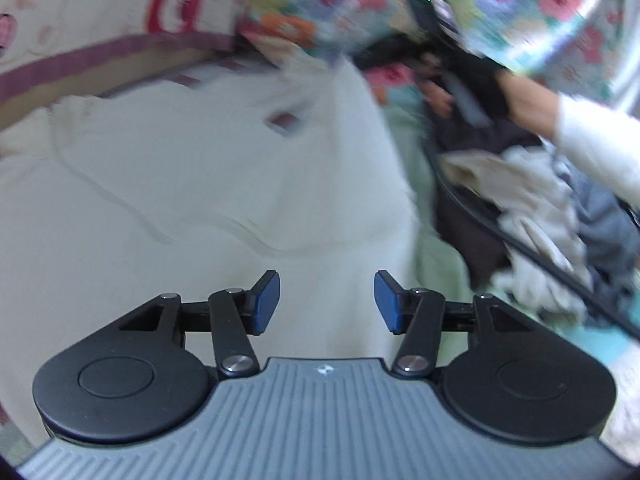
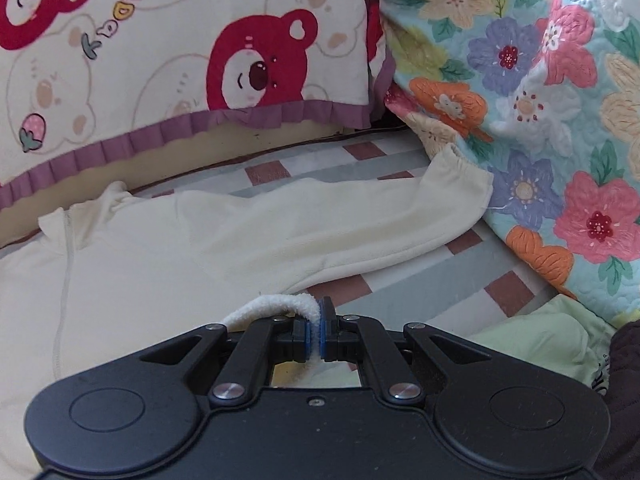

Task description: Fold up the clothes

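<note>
A cream fleece jacket (image 2: pixel 168 240) with a front zip lies spread on the bed, one sleeve (image 2: pixel 400 208) stretched out to the right with its cuff against the floral quilt. My right gripper (image 2: pixel 316 332) is shut on a fold of the jacket's fleecy hem at its near edge. In the blurred left wrist view the same cream jacket (image 1: pixel 200 184) fills the middle. My left gripper (image 1: pixel 327 300) hovers over it, open, with nothing between its blue pads.
A bear-print pillow (image 2: pixel 180 40) with a purple frill lies at the back. A floral quilt (image 2: pixel 540 100) rises on the right. A heap of other clothes (image 1: pixel 532 208) sits to the right, with a person's hand (image 1: pixel 524 100) and white sleeve above it. A pale green garment (image 2: pixel 540 336) lies near right.
</note>
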Demonstrator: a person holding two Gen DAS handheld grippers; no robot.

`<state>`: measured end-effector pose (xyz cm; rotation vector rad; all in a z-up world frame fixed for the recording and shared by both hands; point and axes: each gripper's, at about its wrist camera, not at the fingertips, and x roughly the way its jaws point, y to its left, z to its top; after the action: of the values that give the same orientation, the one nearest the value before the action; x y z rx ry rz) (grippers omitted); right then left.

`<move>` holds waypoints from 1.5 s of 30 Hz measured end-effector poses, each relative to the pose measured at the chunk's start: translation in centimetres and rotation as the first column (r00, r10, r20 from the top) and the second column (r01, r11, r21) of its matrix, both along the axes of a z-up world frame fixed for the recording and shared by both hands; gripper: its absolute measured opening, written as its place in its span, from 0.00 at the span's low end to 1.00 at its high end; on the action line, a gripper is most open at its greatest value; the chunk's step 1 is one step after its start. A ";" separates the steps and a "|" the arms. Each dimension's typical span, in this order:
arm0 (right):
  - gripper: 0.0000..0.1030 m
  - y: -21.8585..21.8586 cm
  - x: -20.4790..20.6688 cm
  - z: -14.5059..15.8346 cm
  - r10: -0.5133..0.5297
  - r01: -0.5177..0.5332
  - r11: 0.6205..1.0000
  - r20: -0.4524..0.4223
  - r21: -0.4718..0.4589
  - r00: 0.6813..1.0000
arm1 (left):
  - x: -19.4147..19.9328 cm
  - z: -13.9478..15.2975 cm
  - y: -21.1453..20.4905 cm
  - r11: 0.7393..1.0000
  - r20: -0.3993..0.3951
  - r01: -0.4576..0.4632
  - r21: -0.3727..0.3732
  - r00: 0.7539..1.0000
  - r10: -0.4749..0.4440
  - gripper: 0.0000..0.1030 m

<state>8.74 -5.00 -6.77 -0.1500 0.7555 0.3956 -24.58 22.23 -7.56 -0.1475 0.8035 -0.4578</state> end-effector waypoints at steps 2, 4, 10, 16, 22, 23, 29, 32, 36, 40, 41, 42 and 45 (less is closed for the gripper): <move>0.03 0.4 0.5 -0.2 -0.005 0.005 1.000 -0.003 -0.006 1.000 | -0.4 -0.5 -1.1 0.997 -0.045 0.073 0.013 0.996 -0.072 0.53; 0.03 0.8 0.9 -0.2 -0.004 0.004 1.000 -0.004 -0.010 1.000 | -0.9 -1.2 -2.0 0.990 -0.089 0.138 0.017 0.987 -0.136 0.55; 0.03 1.6 0.8 -0.1 0.001 -0.001 1.000 0.004 -0.027 1.000 | -1.6 -3.7 -2.0 0.996 -0.205 0.086 0.035 0.976 -0.077 0.56; 0.03 0.1 -0.8 1.1 0.008 -0.008 1.000 0.028 -0.024 1.000 | -2.9 -3.4 4.5 0.961 -0.202 -0.186 -0.204 0.969 0.145 0.04; 0.03 -1.4 -1.6 1.0 0.012 -0.012 0.999 0.021 -0.030 1.000 | -4.0 -2.3 8.5 0.895 -0.170 -0.345 -0.283 0.936 0.307 0.01; 0.03 -1.5 -1.5 0.9 0.008 -0.008 1.000 0.017 -0.029 1.000 | -3.7 -2.3 8.2 0.910 -0.160 -0.330 -0.250 0.941 0.298 0.01; 0.03 -0.6 -1.1 0.6 -0.002 0.002 1.000 0.016 -0.020 1.000 | -1.0 -4.2 3.2 0.988 -0.248 -0.048 -0.148 0.969 0.009 0.55; 0.03 0.0 -1.3 1.0 0.017 -0.016 0.999 0.029 -0.035 0.999 | -1.0 -5.1 1.3 0.986 -0.305 0.038 -0.163 0.949 -0.087 0.56; 0.03 0.1 -1.6 1.7 0.031 -0.029 0.999 0.042 -0.043 0.999 | -2.5 -5.7 -0.2 0.993 -0.317 0.068 -0.097 0.944 -0.096 0.59; 0.03 -0.2 -1.7 2.0 0.025 -0.023 0.999 0.039 -0.038 0.999 | -3.7 -5.8 1.0 0.999 -0.307 -0.027 0.023 0.951 0.033 0.03; 0.03 -0.3 -1.7 2.0 0.024 -0.023 0.999 0.038 -0.040 0.999 | -3.9 -5.5 1.7 0.997 -0.296 -0.066 0.047 0.952 0.077 0.03; 0.03 -0.3 -1.9 2.2 0.028 -0.026 0.999 0.042 -0.047 0.999 | -4.0 -5.2 2.4 0.992 -0.284 -0.104 0.071 0.951 0.120 0.03; 0.03 -1.0 -2.6 2.7 0.035 -0.032 0.999 0.056 -0.041 0.998 | -4.7 -0.8 6.8 0.945 -0.130 -0.303 0.126 0.939 0.319 0.03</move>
<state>6.12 -5.96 -4.10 -0.2114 0.7060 0.4066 -29.24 29.04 -8.33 -0.2104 0.9305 -0.1049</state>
